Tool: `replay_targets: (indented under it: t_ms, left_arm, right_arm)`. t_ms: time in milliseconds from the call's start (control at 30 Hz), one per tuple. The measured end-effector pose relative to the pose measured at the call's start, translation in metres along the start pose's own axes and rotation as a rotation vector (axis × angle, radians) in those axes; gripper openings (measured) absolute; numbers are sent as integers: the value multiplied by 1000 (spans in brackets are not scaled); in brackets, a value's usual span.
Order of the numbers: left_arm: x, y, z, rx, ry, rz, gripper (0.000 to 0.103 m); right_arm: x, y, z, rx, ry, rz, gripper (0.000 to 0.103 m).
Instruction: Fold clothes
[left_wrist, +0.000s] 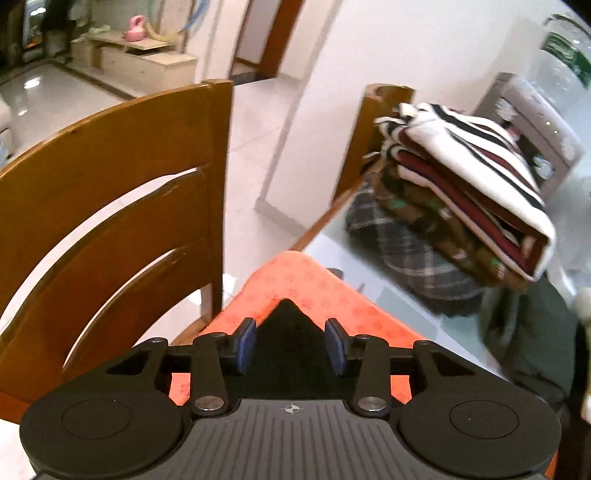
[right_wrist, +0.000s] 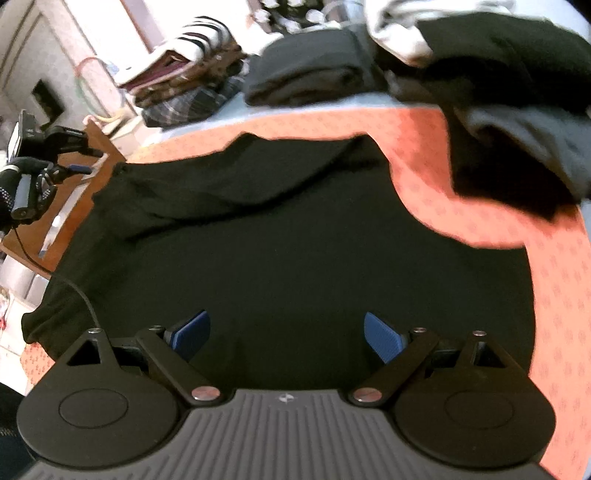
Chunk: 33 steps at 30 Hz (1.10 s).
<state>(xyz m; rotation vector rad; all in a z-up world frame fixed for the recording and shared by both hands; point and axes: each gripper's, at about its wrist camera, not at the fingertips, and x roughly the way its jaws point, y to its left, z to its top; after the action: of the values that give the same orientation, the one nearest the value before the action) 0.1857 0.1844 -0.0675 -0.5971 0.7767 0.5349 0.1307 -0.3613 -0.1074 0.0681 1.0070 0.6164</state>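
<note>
— So, where does your black garment (right_wrist: 280, 236) lie?

— Spread flat across the orange patterned cloth (right_wrist: 554, 280) that covers the table, filling most of the right wrist view. Its far edge is rumpled into a long fold, and one end hangs past the cloth's edge on the left side of that view.

— And your right gripper (right_wrist: 287, 334)?

— Released — the blue pads (right_wrist: 382, 336) stand wide apart above the dark fabric, with nothing between them. I cannot tell whether they touch it.

— Your left gripper (left_wrist: 291, 345)?

— Also unclenched, though narrower; its blue pads (left_wrist: 245, 345) sit either side of a pointed corner of the black garment (left_wrist: 286, 332), which lies on the orange cloth (left_wrist: 295, 280) near the table's corner. Nothing is pinched.

— What lies around your work?

— Beyond the garment, a stack of folded clothes (left_wrist: 458, 206) — striped white and maroon on top, brown next, grey plaid beneath. Just beside it rests a folded dark piece (right_wrist: 314, 74), and a loose heap of black and grey clothing (right_wrist: 517, 92) overlaps the orange cloth at the far right. A wooden chair (left_wrist: 110, 206) stands at the table's edge, a second chair's post behind the stack.
</note>
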Motion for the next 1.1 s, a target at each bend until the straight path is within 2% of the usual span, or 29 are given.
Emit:
replay_targets:
  t_ms: [100,200,300,367,500,700,900,1000,1067,1100]
  left_arm:
    - [2,-1,-11,61,15,-18,42]
    - [8,-2,-23,120,28,-32,42]
    - [14,-3,-36,180,40,-45,42]
    - [18,-4,-44,219,49,-54,42]
    - [24,-3,-37,303,14,-73,42]
    - [40,-6,-29,455,4,-99,40]
    - [63,-16,-22,558,28,-123,38]
    - [73,-16,-21,563,22,-116,31]
    - [75,-14,-19,543,3,-115,13]
    - [75,-12,-18,526,-1,-119,12]
  right_arm:
    - [9,12,18,-92,-26,38,93]
    - [24,28,43,-198,-43,76,87]
    - [45,40,69,-279,-46,124,73]
    - [61,48,84,-336,-39,147,70]
    - [93,62,106,-432,-6,167,65]
    - [114,69,114,-486,52,192,62]
    - [128,70,112,-523,116,218,44]
    - [132,70,110,-515,126,222,35]
    - [134,70,111,-500,126,232,27]
    - [134,70,112,-491,126,238,21]
